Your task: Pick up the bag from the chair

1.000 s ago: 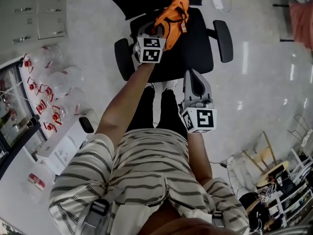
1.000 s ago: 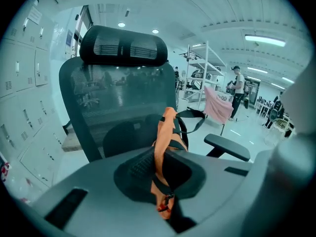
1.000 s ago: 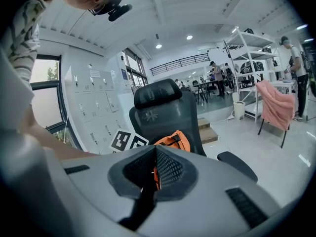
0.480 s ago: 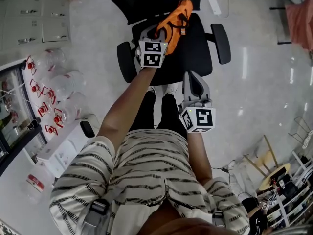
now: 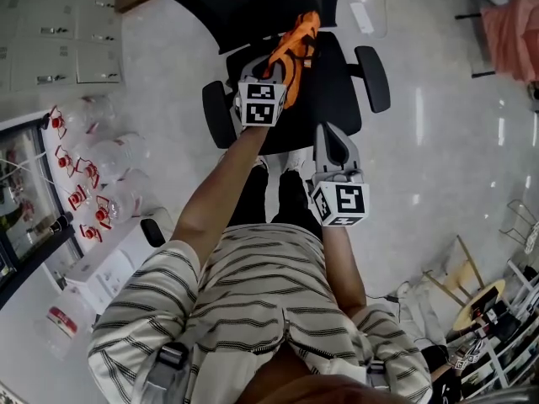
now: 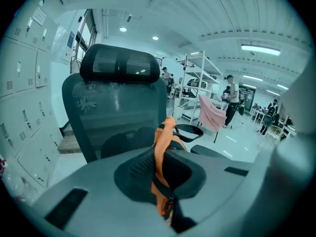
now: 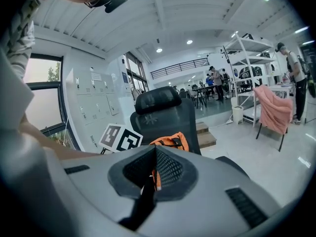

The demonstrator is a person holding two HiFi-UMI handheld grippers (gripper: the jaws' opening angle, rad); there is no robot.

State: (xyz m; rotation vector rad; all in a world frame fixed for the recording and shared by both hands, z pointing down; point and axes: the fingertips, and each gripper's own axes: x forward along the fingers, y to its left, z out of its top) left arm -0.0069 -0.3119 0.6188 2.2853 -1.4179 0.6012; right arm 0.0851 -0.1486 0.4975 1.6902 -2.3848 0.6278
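The bag (image 5: 292,49) is bright orange with black straps and trim, a soft, crumpled fabric thing. It sits over the back of the chair (image 5: 333,99) seat, close to the backrest (image 6: 113,107); whether its bottom touches the seat I cannot tell. The left gripper (image 5: 266,62) has its jaws pinched together on an orange strap, which runs up out of the ribbed grey pads in the left gripper view (the strap is a flat band, folded over at the top). The right gripper (image 5: 331,137) hangs nearer the person, over the seat's front edge, well apart from the bag, its jaws closed on each other with nothing held.

The chair is a black office type: padded seat, two rounded armrests (image 5: 375,78), a mesh backrest and a curved headrest (image 6: 116,65). Under it lies a pale, glossy floor (image 5: 438,158) that mirrors the ceiling lights. Grey lockers (image 5: 50,23) line one wall, clear bottles (image 5: 93,158) with red labels stand near them, and a pink cloth (image 6: 212,117) drapes over a distant seat beside a white rack (image 6: 197,83).
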